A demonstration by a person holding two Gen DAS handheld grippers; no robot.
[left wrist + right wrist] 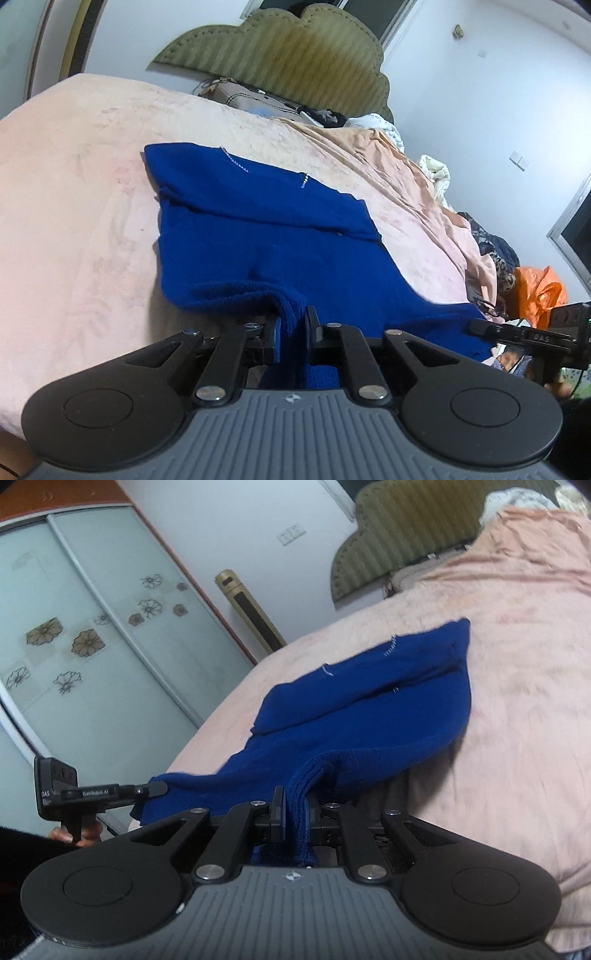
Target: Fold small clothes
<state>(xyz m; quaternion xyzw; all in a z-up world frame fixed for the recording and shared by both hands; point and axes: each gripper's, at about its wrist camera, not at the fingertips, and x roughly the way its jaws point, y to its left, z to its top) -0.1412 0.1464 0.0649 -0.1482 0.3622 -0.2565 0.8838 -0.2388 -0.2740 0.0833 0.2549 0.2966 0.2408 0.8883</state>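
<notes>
A royal-blue knitted garment (266,236) lies on the pink bed cover (74,206), its far part folded over into a band with small white stitch marks. My left gripper (293,325) is shut on the garment's near ribbed edge and lifts it slightly. My right gripper (295,812) is shut on another bunched part of the same near edge (306,775). The garment (369,709) sags between the two grips. The right gripper shows at the far right of the left wrist view (480,326); the left gripper shows at the left of the right wrist view (157,788).
An olive padded headboard (295,62) stands at the far end with clutter below it. Rumpled bedding and clothes (491,254) and an orange bag (539,291) lie along the right bed edge. A frosted flowered wardrobe door (92,635) and a gold tower unit (251,609) stand left.
</notes>
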